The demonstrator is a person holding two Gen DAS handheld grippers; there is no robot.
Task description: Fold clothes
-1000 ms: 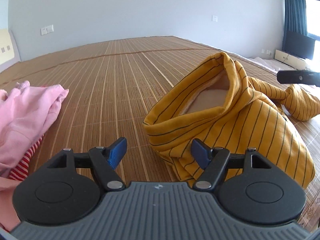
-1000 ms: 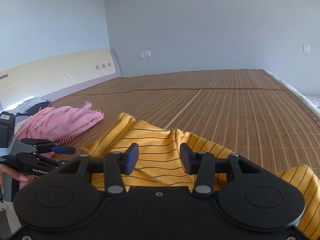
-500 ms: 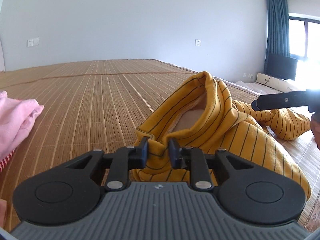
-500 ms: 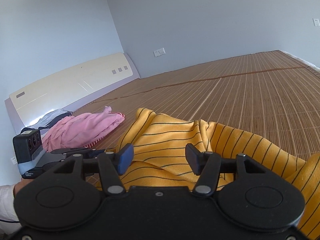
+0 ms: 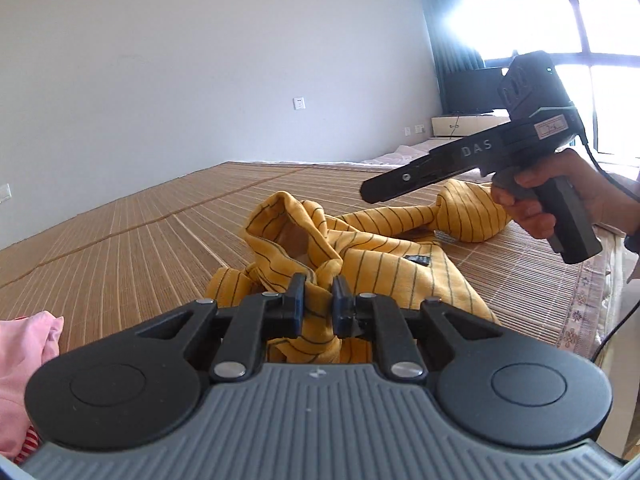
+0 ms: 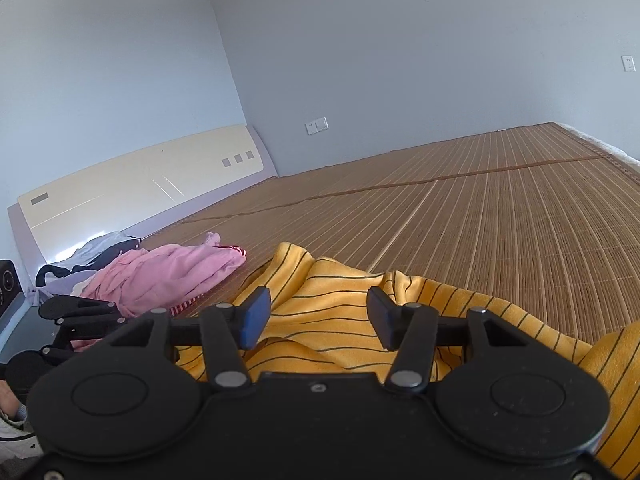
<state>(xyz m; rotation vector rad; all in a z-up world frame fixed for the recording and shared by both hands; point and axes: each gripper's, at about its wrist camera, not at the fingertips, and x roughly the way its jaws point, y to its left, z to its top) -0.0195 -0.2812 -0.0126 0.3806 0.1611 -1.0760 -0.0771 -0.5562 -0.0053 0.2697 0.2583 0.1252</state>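
The left tool (image 5: pixel 318 304) has its blue-padded fingers pinched narrow on a bunched fold of the yellow striped garment (image 5: pixel 384 272), a soft knit with thin dark stripes and a pale lining showing inside its hood or collar opening. A small dark label is sewn on the cloth; its writing is too small to read. The garment lies crumpled on the bamboo mat (image 5: pixel 140 248), ribbed in fine slats with darker seams, near the mat's near edge.

The right tool (image 6: pixel 318 316) hovers over the same garment (image 6: pixel 340 320) with its fingers spread wide, gripping nothing.

The left wrist view shows the right tool from the side, held in the person's right hand (image 5: pixel 560 200), with "DAS" printed in pale letters on its black body and a white sticker behind it; it also shows a window and dark curtain. Only the right wrist view shows the cream headboard (image 6: pixel 140 188) and the heap of pink clothes (image 6: pixel 168 276) toward the mat's left edge.
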